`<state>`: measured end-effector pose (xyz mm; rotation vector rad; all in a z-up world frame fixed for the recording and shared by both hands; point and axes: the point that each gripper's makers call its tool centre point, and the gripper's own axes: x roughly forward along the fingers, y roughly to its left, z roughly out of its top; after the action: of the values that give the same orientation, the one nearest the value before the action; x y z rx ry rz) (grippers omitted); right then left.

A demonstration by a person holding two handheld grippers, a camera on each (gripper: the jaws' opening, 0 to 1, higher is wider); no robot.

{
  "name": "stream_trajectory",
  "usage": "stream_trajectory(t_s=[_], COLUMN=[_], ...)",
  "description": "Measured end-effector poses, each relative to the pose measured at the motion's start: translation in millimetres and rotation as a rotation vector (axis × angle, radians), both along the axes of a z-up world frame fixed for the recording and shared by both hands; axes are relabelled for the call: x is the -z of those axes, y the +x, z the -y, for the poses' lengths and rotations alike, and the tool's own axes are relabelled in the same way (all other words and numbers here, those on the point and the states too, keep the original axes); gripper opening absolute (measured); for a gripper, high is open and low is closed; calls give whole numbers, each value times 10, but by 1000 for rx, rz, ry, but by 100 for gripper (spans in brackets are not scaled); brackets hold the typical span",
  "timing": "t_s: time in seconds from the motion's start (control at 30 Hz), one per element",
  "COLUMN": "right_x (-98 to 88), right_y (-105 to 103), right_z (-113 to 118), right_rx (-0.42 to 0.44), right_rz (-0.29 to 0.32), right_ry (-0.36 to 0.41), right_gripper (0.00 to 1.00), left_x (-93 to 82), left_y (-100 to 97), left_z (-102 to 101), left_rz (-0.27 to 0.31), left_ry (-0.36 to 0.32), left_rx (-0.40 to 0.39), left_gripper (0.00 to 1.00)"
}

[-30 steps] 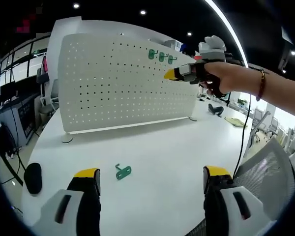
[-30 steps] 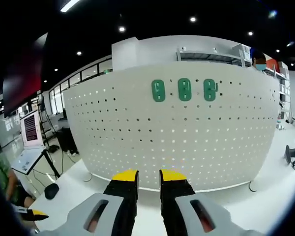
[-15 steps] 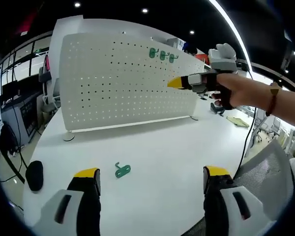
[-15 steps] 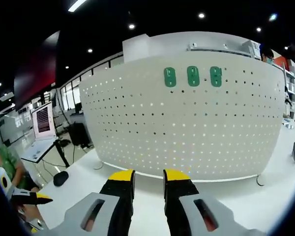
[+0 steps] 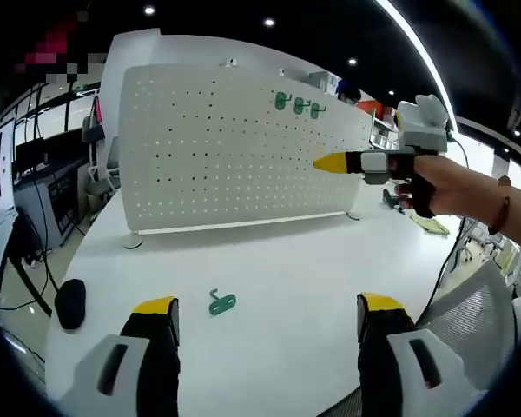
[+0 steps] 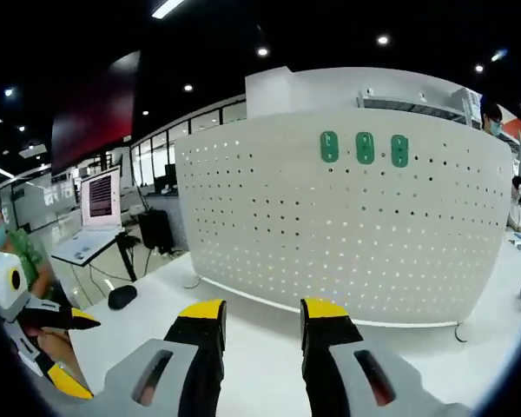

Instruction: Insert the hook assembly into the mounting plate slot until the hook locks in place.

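Flat green hook (image 5: 220,303), white table (image 5: 278,287)

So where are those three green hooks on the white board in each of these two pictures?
Left gripper view: the green hooks sit in a row near the pegboard's top right corner.
Right gripper view: the same row sits high on the board, right of centre.
Shared landmark: the white pegboard standing on the table.

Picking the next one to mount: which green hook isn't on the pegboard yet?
The green hook lying on the white table; the other three are mounted on the pegboard.
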<state>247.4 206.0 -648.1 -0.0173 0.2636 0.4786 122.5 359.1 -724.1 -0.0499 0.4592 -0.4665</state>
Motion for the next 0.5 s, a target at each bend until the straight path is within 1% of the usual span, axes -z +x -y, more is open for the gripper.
stream_trajectory(t_s=[0.1,0.2,0.27,0.33,0.4,0.5], right_x=[18,5,-7,17,36,35], right_y=[-63,-142,-207,-256,-290,-336], right_z=[15,58,55,70,98,130], right_rx=[-18,-20,-41,-49,-50,-52], right_rz=[5,13,25,19,17,17], right_ry=[-27,-30,-28,-31,-23,-16], right_gripper=[35,36,38,38,38,38], left_x=[5,30,50,60,65,71], left_y=[-7,-11,-5,4,21,45], left_z=[39,83,93,104,98,128], left_rz=[-4,-12,-27,-33,-29,-28], left_ry=[7,13,9,10,27,22], left_rx=[1,4,-6,-14,-36,-44], left_gripper=[86,86,84,83,85,88])
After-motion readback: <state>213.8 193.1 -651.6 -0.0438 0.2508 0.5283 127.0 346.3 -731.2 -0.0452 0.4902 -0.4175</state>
